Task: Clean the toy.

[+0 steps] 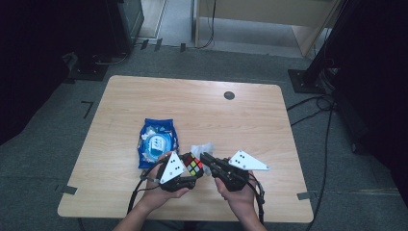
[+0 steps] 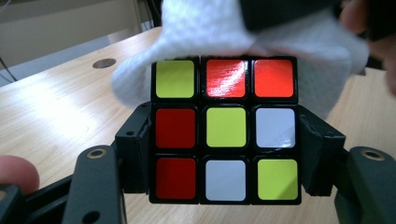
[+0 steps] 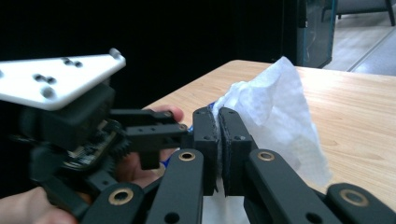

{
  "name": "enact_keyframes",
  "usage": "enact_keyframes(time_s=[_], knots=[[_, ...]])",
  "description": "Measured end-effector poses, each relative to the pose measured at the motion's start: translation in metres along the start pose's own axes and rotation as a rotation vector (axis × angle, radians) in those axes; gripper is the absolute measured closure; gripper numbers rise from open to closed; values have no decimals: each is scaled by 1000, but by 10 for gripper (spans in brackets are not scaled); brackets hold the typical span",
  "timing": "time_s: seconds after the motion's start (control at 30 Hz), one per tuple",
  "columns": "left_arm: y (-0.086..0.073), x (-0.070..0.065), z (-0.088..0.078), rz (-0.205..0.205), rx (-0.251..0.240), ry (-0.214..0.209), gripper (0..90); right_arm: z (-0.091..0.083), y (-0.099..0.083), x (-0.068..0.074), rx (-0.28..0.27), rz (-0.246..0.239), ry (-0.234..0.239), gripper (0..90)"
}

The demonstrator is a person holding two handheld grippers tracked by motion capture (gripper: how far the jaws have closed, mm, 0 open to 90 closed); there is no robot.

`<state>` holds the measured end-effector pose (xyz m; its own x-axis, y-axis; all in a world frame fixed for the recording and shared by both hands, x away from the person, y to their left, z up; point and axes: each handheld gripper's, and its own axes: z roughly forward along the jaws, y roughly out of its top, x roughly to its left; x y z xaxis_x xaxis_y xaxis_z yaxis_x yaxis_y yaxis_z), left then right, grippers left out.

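Rubik's cube (image 2: 225,130) is clamped at its two sides by the left gripper (image 2: 225,154) fingers, held near the table's (image 1: 202,110) front edge. Right gripper (image 3: 218,140) fingers are closed on a white tissue (image 3: 280,112), which touches the cube's far side. A blue wet-wipes pack (image 1: 157,141) lies just left of the cube.

The tool (image 2: 224,158) clamps a puzzle cube (image 2: 225,130) — white tissue (image 2: 224,28) draped over its top (wooden table (image 2: 56,102) beneath).

Black two-jaw grippers (image 1: 179,174) — white triangular plates (image 1: 248,161) (brass-ringed screw holes) — trailing cables.
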<state>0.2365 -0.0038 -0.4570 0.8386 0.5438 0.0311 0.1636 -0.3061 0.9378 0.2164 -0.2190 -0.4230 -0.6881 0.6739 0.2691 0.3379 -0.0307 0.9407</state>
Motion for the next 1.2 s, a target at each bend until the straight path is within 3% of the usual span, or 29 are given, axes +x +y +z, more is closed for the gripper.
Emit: enact_keyframes(time_s=[0.1, 0.17, 0.23, 0.33, 0.47, 0.63, 0.7, 0.83, 0.93, 1.13, 1.2], knots=[[2, 3, -5, -30, -27, -24, 343, 0, -5, -9, -3, 47, -25, 878], [3, 4, -6, -32, -34, -20, 343, 0, -9, -17, 5, 47, -57, 878], [3, 6, -8, -36, -46, -18, 343, 2, -14, -27, 49, 28, -125, 879], [2, 9, -9, -40, -54, -4, 343, 2, -24, -46, 97, 73, -196, 879], [-1, 15, -10, -49, -49, 17, 343, -4, -30, -62, 119, 58, -292, 877], [-3, 18, -10, -55, -46, 30, 343, -5, -38, -74, 151, 57, -373, 849], [-3, 18, -10, -57, -44, 33, 343, -6, -40, -78, 157, 62, -385, 791], [-5, 20, -8, -63, -37, 40, 343, -8, -34, -77, 144, 83, -416, 576], [-6, 19, -7, -60, -32, 41, 343, -11, -24, -70, 114, 124, -370, 515], [-7, 14, -2, -49, -26, 43, 343, -10, -8, -42, 41, 218, -180, 391], [-7, 12, -1, -42, -24, 46, 343, -8, -7, -35, 39, 247, -148, 334]])
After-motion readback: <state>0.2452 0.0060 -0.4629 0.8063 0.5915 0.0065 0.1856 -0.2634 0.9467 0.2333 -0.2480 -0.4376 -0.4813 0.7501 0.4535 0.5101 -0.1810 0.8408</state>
